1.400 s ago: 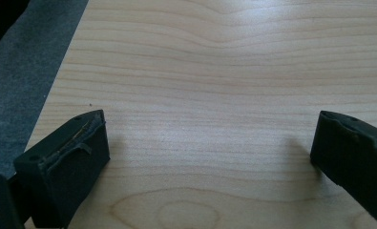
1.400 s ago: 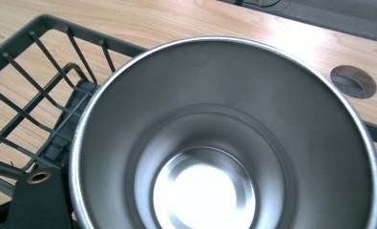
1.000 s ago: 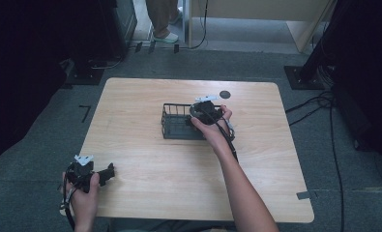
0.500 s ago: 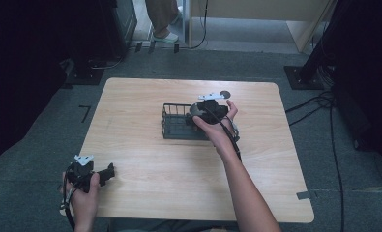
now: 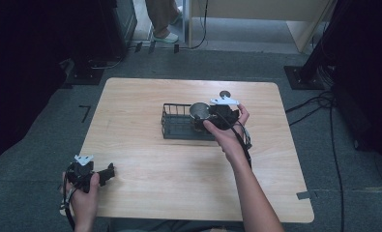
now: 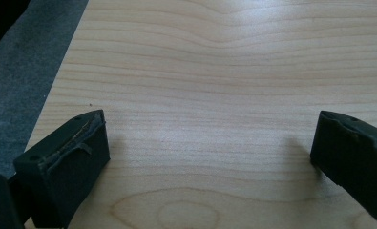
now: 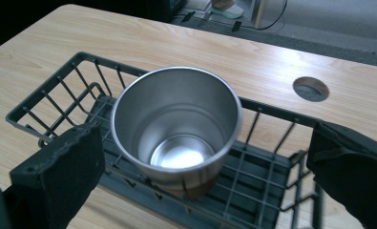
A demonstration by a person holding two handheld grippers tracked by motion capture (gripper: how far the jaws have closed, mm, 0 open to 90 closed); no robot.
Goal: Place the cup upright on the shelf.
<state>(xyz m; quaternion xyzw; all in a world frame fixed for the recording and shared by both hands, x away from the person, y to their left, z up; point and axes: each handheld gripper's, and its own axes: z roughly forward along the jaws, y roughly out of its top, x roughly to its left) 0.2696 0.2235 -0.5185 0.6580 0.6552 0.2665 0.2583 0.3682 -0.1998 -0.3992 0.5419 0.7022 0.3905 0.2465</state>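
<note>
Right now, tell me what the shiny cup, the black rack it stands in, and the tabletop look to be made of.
Shiny round cup: likely stainless steel, brushed; it mirrors light on its inner floor.
Black open rack: thin metal wire, apparently with a dark matte coating; the bars are slim and welded in a grid.
Pale tabletop: wood or wood-look laminate, smooth; the grain lines show, but which one is unclear.

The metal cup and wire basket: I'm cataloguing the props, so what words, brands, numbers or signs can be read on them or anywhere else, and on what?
None: no readable text in any view.
Metal cup: plain steel, no print.
Wire basket: bare black wire, no label.
Table: bare wood grain.
Right gripper and left gripper: plain black jaws, no marking.
</note>
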